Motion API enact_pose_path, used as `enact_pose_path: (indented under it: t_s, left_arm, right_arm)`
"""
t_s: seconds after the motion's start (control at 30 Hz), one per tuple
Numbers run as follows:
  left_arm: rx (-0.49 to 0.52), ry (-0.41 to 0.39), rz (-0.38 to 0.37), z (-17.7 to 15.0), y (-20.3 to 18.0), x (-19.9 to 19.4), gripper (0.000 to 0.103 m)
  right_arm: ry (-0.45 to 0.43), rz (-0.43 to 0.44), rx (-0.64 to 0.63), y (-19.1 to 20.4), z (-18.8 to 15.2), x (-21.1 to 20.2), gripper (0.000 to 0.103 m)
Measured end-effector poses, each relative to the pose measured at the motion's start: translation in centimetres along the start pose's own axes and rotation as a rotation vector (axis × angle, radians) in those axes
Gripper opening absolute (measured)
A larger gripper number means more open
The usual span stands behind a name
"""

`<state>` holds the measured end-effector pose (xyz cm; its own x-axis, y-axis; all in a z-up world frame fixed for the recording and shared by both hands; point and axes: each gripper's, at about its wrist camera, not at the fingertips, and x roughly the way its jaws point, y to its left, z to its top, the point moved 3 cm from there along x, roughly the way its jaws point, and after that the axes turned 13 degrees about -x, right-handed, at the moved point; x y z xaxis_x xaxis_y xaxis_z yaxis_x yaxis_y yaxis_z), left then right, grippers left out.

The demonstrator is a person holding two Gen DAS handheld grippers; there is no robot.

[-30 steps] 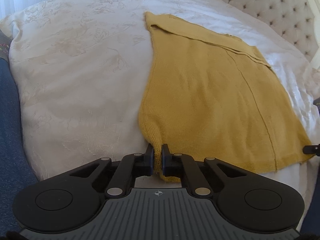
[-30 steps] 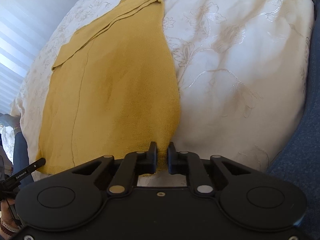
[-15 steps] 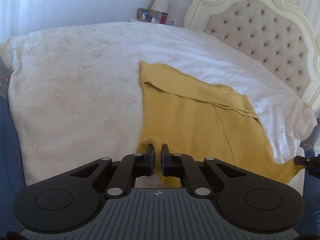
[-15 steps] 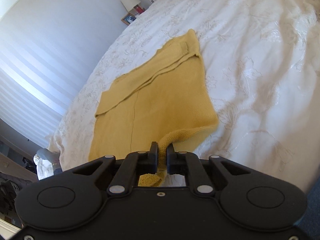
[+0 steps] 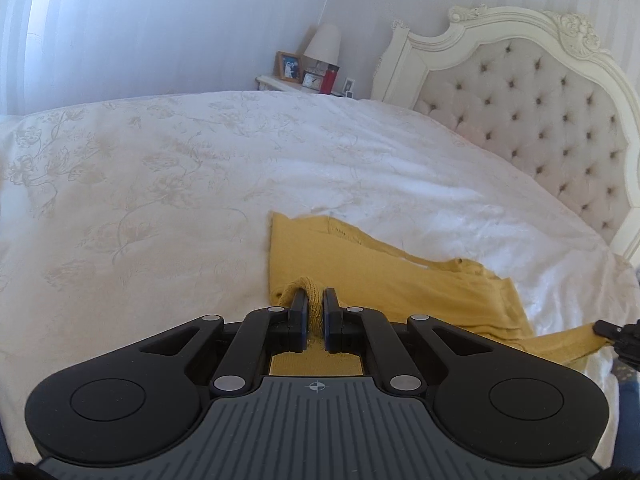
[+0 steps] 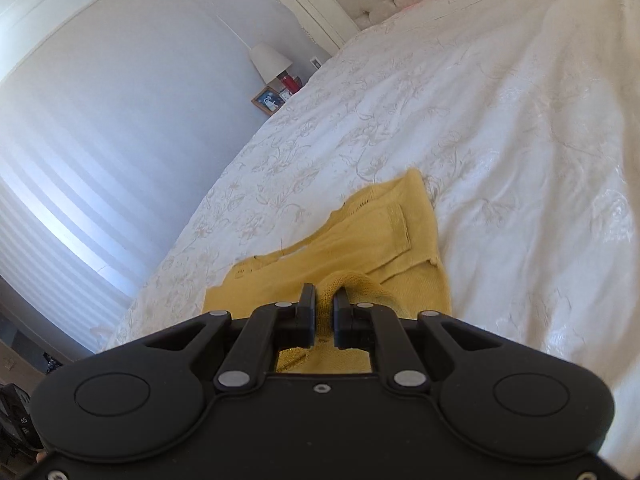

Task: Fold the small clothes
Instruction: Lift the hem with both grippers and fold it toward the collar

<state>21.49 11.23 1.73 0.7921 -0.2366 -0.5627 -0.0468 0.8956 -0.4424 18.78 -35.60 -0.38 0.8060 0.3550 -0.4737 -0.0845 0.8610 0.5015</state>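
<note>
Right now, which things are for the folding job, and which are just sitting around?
For the job:
yellow knit top
left gripper, clamped on its hem
right gripper, clamped on the other corner
white bedspread under it

Just sitting around:
lamp
photo frame
small clock
red cup

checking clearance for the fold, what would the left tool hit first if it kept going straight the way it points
Probably the yellow knit top itself, lying just beyond the left tool, which is shut on its hem; past it comes the white bedspread. Depth is unclear.
</note>
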Motion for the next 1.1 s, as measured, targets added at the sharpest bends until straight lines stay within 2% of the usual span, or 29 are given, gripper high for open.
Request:
enact_pose_path:
  t_s: [0.33,0.6,0.77,0.97,1.03,1.1]
  left_arm:
    - [0.058,0.017,0.029,3.3,-1.5,8.9,0.007]
    - [0.05,0.043,0.071,4.4,-1.1,15.0,0.007]
    - [0.063,0.063,0.11,4.5,-0.6,18.0,0.007]
    - [0.037,0.075,0.127,4.9,0.1,19.4,0.013]
    - [0.037,0.015,0.172,5.3,0.2,18.9,0.031]
    - [0.039,-0.053,0.197,6.0,0.3,18.1,0.034]
  right_arm:
    - [0.004,-0.095,0.024,-3.2,4.2,9.8,0.015]
    - [0.045,-0.176,0.067,-6.1,4.1,15.1,0.015]
    - [0.082,-0.213,0.027,-6.5,3.6,17.1,0.015]
    - [0.083,-0.212,0.013,-6.8,3.3,17.0,0.018]
    - [0.072,-0.217,-0.01,-6.7,3.5,16.7,0.018]
    - [0.061,-0.215,-0.039,-6.3,3.7,16.4,0.019]
